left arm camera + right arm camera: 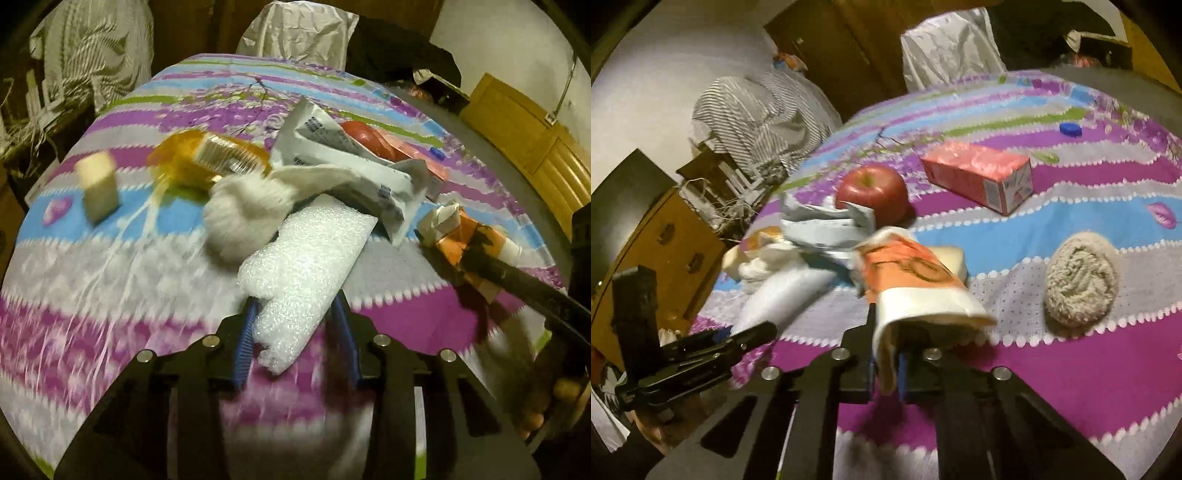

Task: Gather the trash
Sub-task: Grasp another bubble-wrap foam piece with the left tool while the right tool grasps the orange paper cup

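Note:
My left gripper [295, 317] is shut on a white foam sheet [303, 273] and holds it above the cloth; it also shows in the right wrist view [783, 295]. My right gripper [886, 354] is shut on an orange and white wrapper [916, 284], which also shows in the left wrist view [465, 236]. A crumpled white printed wrapper [343, 158] [827, 225], an amber plastic wrapper [207, 155] and a white tissue wad [243, 214] lie on the table.
The table has a purple, blue and white striped cloth [1071, 369]. On it are a red apple [873, 188], a pink box [979, 173], a rolled beige towel [1082, 280], a blue cap [1070, 129] and a pale block [98, 184]. A crumpled white bag [299, 33] stands behind.

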The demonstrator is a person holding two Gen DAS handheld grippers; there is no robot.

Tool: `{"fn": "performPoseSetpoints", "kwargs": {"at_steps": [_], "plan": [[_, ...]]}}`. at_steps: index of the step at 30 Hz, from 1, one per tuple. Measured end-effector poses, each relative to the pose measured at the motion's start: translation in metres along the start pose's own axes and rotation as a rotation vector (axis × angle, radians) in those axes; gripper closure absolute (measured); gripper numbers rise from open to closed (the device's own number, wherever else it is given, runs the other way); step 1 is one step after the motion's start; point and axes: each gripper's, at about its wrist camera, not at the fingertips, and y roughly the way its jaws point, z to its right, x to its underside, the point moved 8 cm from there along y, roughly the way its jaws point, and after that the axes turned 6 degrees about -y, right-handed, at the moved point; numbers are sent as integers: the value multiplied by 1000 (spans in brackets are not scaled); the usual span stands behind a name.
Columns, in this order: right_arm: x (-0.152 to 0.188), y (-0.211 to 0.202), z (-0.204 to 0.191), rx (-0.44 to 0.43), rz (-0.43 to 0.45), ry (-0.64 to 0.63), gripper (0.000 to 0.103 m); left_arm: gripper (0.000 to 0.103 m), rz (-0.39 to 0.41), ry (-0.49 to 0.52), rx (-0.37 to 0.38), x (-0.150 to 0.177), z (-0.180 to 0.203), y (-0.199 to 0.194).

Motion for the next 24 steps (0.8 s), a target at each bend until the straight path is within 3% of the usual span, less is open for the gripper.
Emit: {"fn": "performPoseSetpoints", "kwargs": {"at_steps": [4, 9, 13, 15, 17, 19, 24], "plan": [[20, -28, -19, -20, -5, -30, 94, 65, 33, 11, -53, 37, -12, -45], [65, -71, -46, -59, -26, -46, 94, 65, 89, -23, -177, 80, -52, -104], [98, -83, -60, -85, -70, -62, 93, 58, 107, 0, -341, 97, -82, -112], [113, -81, -66, -85, -102, -82, 84, 42, 119, -16, -340, 97, -87, -116], [118, -84, -67, -98, -95, -81, 65, 27, 133, -33, -310, 94, -88, -124], [118, -90, -67, -107, -73, -78, 58, 22, 152, -28, -286, 94, -89, -133], [117, -87, -61, -191, -77, 7, 58, 15, 179, 39, -254, 87, -92, -138]]}}
